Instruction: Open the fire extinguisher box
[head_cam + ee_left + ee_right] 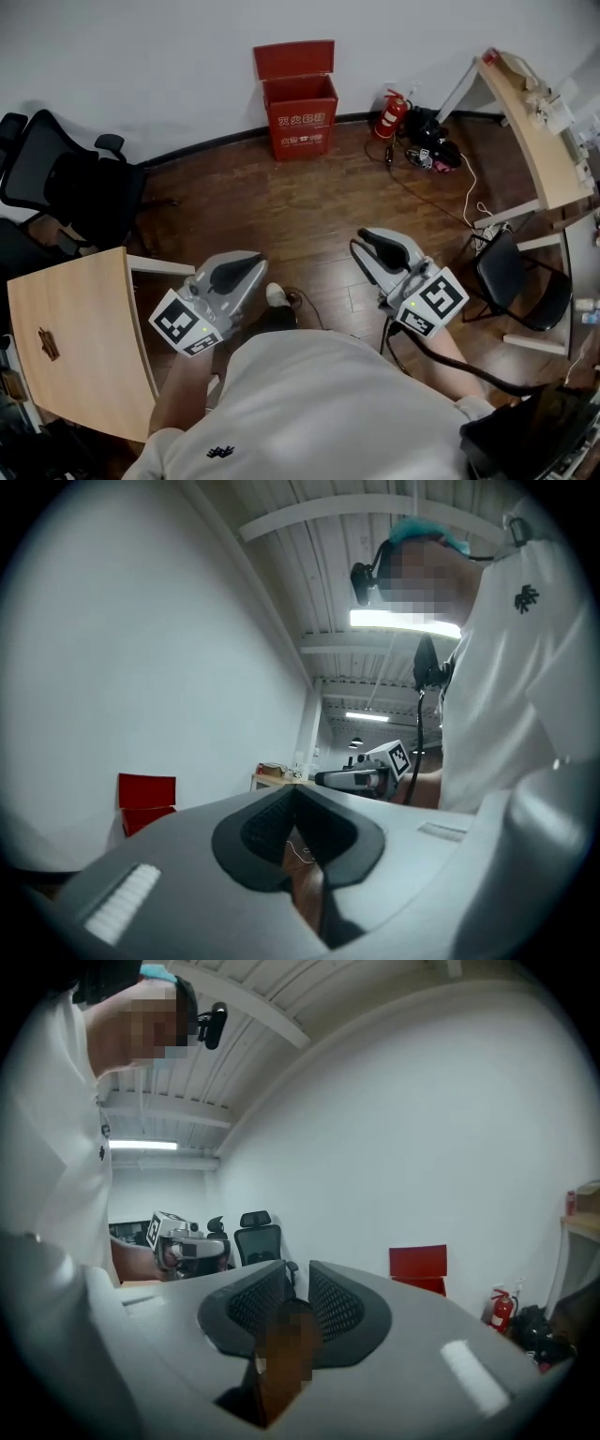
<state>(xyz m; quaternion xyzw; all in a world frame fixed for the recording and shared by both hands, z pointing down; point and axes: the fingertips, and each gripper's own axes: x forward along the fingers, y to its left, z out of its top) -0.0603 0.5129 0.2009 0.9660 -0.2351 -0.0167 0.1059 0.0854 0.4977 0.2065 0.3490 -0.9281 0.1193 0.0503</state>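
The red fire extinguisher box [302, 115] stands on the wood floor against the far white wall, its lid [294, 59] raised upright. It also appears small and far off as the red box [145, 803] in the left gripper view and the red box [419, 1268] in the right gripper view. My left gripper [236, 270] is held low near my body, its tips touching, with nothing in it [292, 791]. My right gripper [375, 242] hangs at the same height; a narrow gap shows between its tips [298, 1274] and nothing is held. Both are well short of the box.
A red fire extinguisher [392, 114] stands right of the box beside a tangle of cables [431, 150]. A black office chair [66, 178] is at the left, with a wooden table [75, 337] near it. A desk [539, 131] and a black chair [520, 281] are at the right.
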